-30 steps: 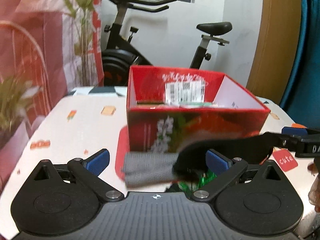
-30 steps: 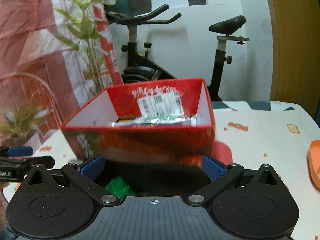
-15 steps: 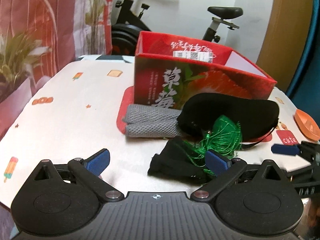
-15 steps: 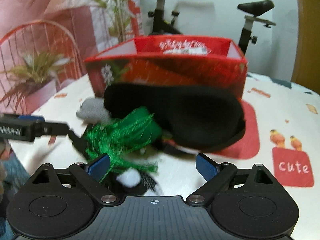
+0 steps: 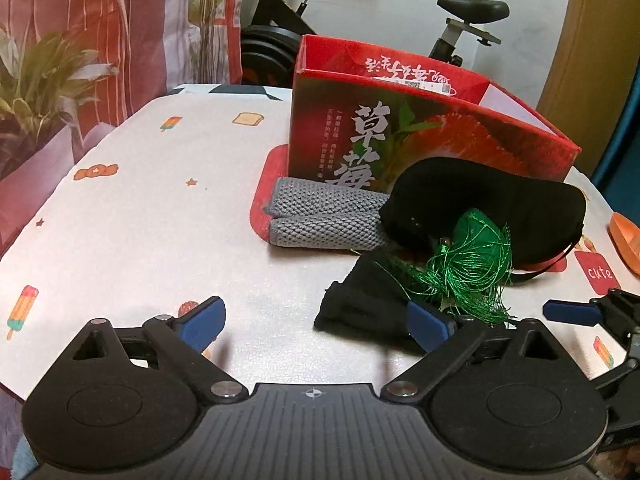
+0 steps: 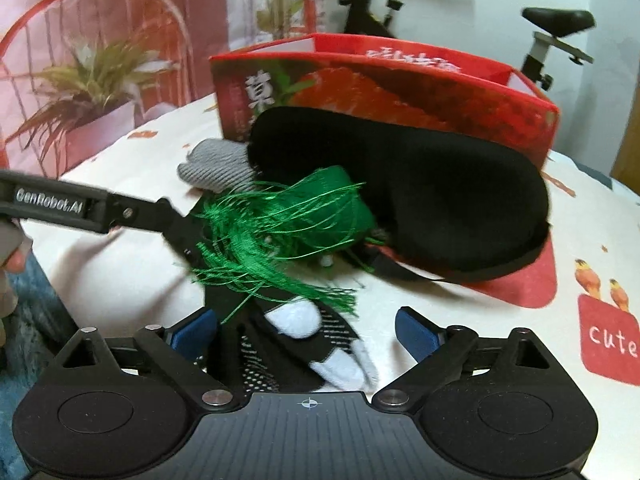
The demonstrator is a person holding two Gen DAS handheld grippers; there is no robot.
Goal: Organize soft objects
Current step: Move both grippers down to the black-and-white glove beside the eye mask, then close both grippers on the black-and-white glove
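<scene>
Right wrist view is showing the black-and-white sock (image 6: 308,336) lying between the wide, opening jaws of the right hand-held gripper (image 6: 306,330), untouched, under the green tassel (image 6: 280,232). Left hand-held gripper (image 5: 316,322), wide but closing, is hovering over bare table (image 5: 160,216); the red box (image 5: 420,140) is standing behind, open-topped.

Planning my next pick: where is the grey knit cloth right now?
In the left wrist view the grey knit cloth lies folded at the foot of the red box, its right end tucked under the black eye mask.
</scene>
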